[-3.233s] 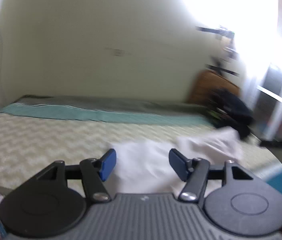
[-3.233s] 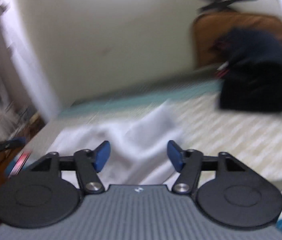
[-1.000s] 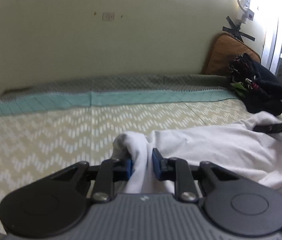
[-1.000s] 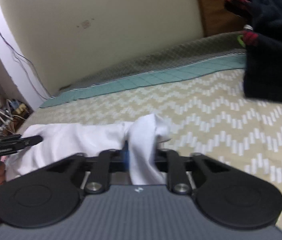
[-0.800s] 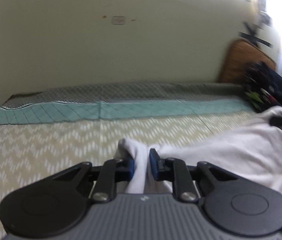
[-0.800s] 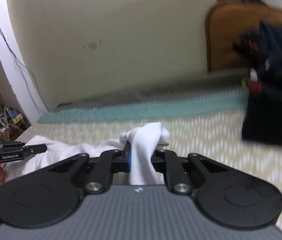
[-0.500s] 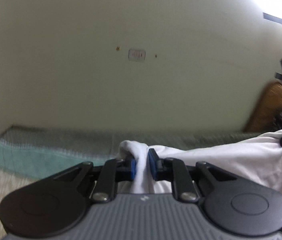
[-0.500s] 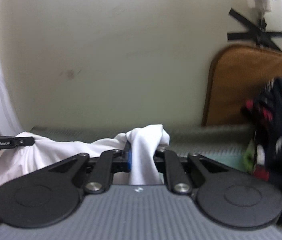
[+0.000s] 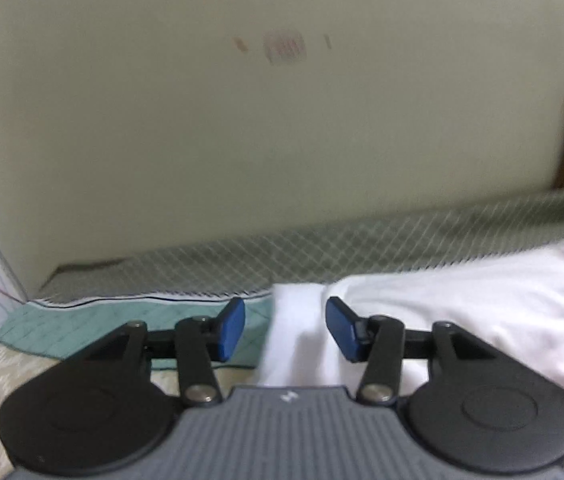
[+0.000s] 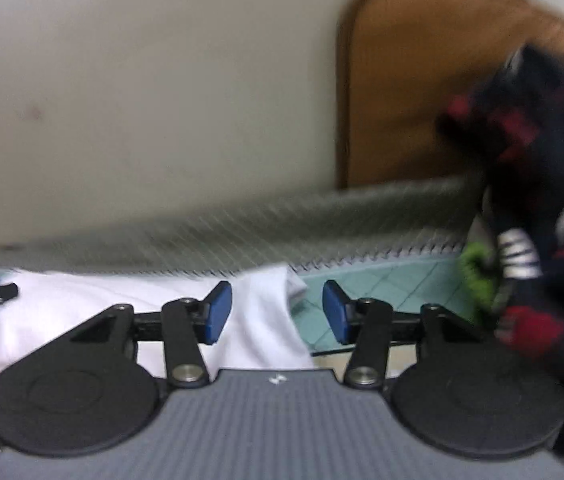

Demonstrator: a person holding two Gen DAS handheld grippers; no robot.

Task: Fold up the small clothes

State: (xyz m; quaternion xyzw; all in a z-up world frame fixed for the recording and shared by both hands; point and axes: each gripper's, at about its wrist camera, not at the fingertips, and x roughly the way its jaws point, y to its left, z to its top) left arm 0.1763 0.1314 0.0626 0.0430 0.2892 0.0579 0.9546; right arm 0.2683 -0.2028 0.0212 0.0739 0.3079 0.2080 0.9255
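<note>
White garment (image 9: 462, 304) lies between both parted tools; no lettering is legible.

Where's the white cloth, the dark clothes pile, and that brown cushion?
white cloth (image 9: 462, 304), left wrist view, on its spread body.
dark clothes pile (image 10: 562, 168), right wrist view, upper middle.
brown cushion (image 10: 410, 80), right wrist view, front face.

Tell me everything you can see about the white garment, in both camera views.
The white garment looks like soft, thin cloth, plain and unprinted, wrinkled rather than folded. It lies spread on the bed cover, near its teal and grey far edge. One bunched corner sits between the open blue fingers of the left gripper; another corner lies between the fingers of the open right gripper. Neither pair is closed on it. Blur hides seams and the garment type.
</note>
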